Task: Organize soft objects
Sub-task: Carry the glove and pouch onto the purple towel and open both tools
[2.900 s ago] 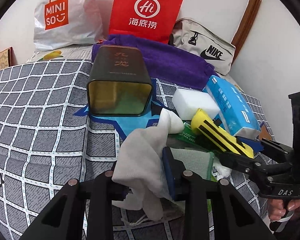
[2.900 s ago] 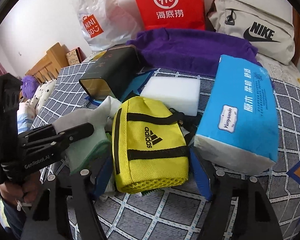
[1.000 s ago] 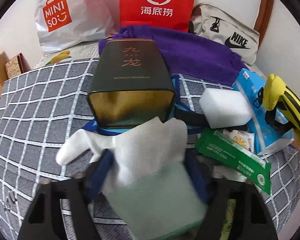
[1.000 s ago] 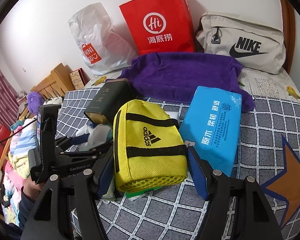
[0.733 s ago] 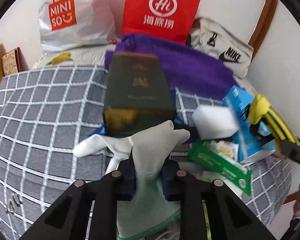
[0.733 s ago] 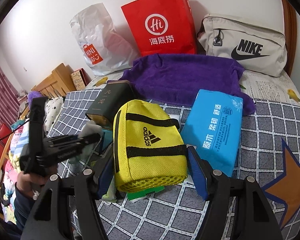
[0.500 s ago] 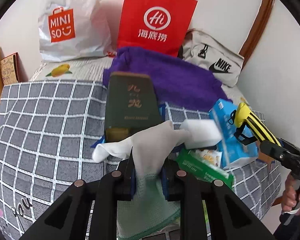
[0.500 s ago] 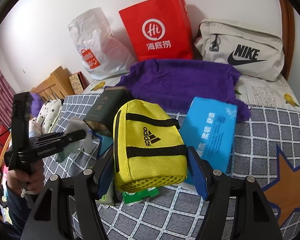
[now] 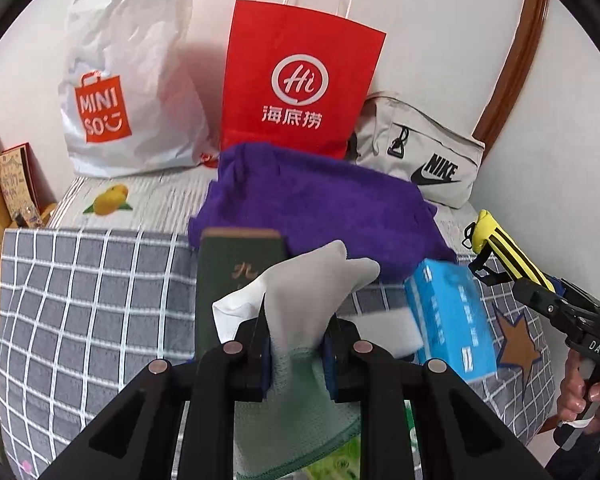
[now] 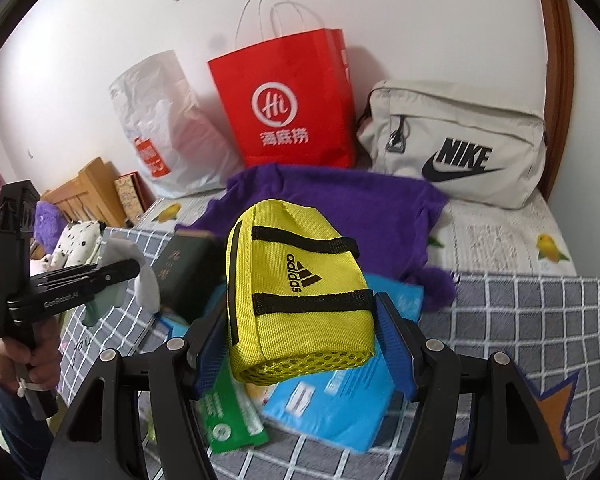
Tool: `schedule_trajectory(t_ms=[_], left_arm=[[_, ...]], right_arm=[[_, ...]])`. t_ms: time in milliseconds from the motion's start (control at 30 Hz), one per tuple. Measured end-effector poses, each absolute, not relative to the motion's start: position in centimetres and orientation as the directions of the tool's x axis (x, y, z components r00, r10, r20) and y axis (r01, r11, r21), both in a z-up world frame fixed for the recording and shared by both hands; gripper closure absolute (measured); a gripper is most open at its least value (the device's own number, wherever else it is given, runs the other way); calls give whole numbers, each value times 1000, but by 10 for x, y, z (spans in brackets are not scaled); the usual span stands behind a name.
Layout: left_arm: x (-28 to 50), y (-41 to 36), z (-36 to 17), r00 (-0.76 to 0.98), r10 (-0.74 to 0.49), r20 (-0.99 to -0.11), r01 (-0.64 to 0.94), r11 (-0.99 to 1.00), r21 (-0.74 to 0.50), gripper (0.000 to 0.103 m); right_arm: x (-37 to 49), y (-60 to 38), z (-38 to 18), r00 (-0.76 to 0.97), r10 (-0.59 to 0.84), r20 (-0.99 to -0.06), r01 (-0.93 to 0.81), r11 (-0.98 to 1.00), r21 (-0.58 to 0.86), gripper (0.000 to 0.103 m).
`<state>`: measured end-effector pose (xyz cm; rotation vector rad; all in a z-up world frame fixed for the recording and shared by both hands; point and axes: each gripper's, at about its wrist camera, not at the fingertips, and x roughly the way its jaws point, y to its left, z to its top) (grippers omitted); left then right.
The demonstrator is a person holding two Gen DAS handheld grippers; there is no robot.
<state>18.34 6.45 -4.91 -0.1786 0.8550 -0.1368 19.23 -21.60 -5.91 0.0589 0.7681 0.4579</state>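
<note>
Two soft things are now off the bed at once. On my left, the left gripper [image 9: 296, 344] has just pinched its jaws onto the cloth [image 9: 300, 304], which hangs clear above the tin [image 9: 236, 272]. On my right, the right gripper [image 10: 304, 344] clamps the yellow pouch [image 10: 300, 292], raised higher over the tissue pack [image 10: 340, 400]. I judge both ready to carry to a bag.

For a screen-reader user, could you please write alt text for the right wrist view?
The right hand-held gripper clamps a yellow Adidas pouch above a grey checked bedspread. Behind it lie a purple towel, red paper bag and beige Nike bag.
</note>
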Motion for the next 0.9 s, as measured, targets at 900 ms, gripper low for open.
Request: schedule_trajectory(t_ms=[900], left_arm=[[324, 74, -64, 592, -173, -787, 55, 983, -175, 84]], right_arm=[[345, -207, -91, 633, 285, -720, -290, 949, 121, 36]])
